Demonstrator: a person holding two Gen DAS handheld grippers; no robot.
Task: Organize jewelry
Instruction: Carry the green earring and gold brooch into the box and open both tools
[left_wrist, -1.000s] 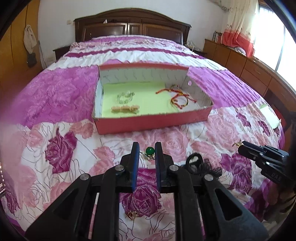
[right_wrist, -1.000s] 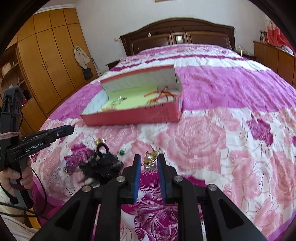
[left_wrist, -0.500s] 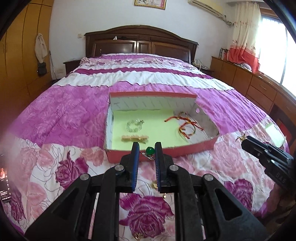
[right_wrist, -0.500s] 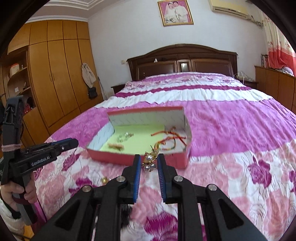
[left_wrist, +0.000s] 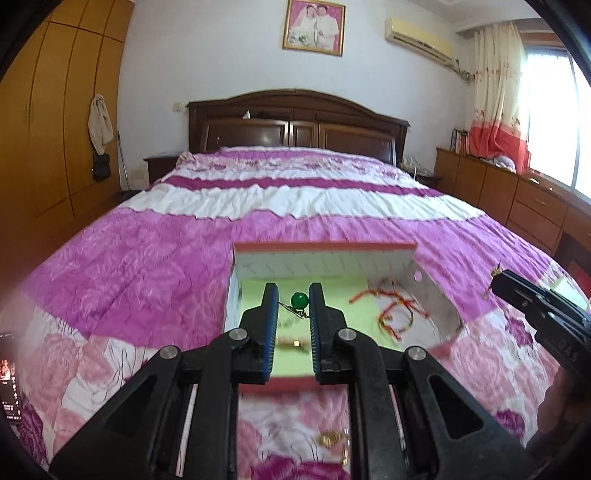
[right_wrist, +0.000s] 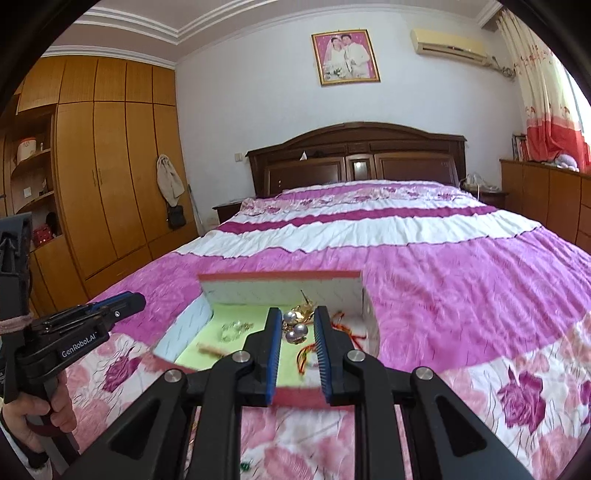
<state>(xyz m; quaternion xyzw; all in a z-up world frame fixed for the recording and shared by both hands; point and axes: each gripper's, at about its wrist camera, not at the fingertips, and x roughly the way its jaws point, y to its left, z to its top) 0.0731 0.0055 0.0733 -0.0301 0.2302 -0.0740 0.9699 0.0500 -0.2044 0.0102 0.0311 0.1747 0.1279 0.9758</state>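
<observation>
Left wrist view: left gripper (left_wrist: 292, 300) clamping a green bead pendant (left_wrist: 299, 300) by its thin chain, bead showing between the blue pads (left_wrist: 271, 325), fingers nearly together. Hovering over the near edge of the red box (left_wrist: 325, 246), which is lying open on the pink floral bedspread (left_wrist: 129, 266). Inside the box, on the pale green floor: red cords (left_wrist: 397, 308) lying toward the right wall, a blurred gold piece (left_wrist: 295, 344) lying near the front, partly hidden behind the fingers. On the bedspread in front of the box, a small gold item (left_wrist: 330, 439) lying between the gripper arms. At the right edge, the right gripper (left_wrist: 496, 282) poking in, a bit of gold showing at its tip. Phone (left_wrist: 9, 387) glowing at the far left.

Right wrist view: right gripper (right_wrist: 297, 326) pinching a gold ornament with two pearls (right_wrist: 295, 325), jaws closed onto it, pearls sitting between the pads. Hanging above the box (right_wrist: 280, 275), over its middle. Beneath: a clear beaded piece (right_wrist: 234, 330) lying on the left of the green floor, the blurred gold piece (right_wrist: 208, 349) lying nearer the front, cords (right_wrist: 347, 325) lying to the right. At left, the left gripper (right_wrist: 135, 301) pointing toward the box, a hand (right_wrist: 26, 417) gripping its handle; not possible to tell from here what is sitting in its tips.
</observation>
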